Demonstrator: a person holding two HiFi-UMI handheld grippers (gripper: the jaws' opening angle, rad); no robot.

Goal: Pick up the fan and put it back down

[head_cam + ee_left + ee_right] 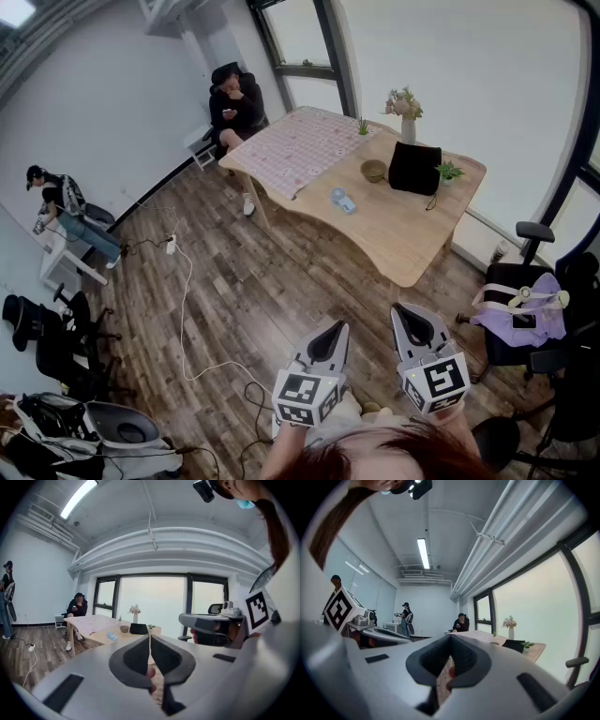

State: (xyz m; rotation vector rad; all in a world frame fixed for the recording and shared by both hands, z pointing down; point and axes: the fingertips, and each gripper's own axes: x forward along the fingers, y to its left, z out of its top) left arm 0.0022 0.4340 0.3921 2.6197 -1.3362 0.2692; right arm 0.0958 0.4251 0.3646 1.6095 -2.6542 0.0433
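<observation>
A small pale blue object (343, 200), likely the fan, lies near the middle of the wooden table (412, 262); in the left gripper view it (111, 636) shows small and far off. My left gripper (333, 328) and right gripper (405, 311) hang side by side over the wood floor, well short of the table's near edge. Both point toward the table. The left gripper (150, 641) has its jaws together with nothing between them. The right gripper (450, 641) is likewise shut and empty.
On the table are a patterned cloth (300, 145), a bowl (373, 171), a black bag (415, 167), a small plant (449, 172) and a vase of flowers (406, 117). An office chair (520, 314) stands at right. A cable with power strip (172, 246) crosses the floor. One person (234, 108) sits behind the table; another (61, 211) stands far left.
</observation>
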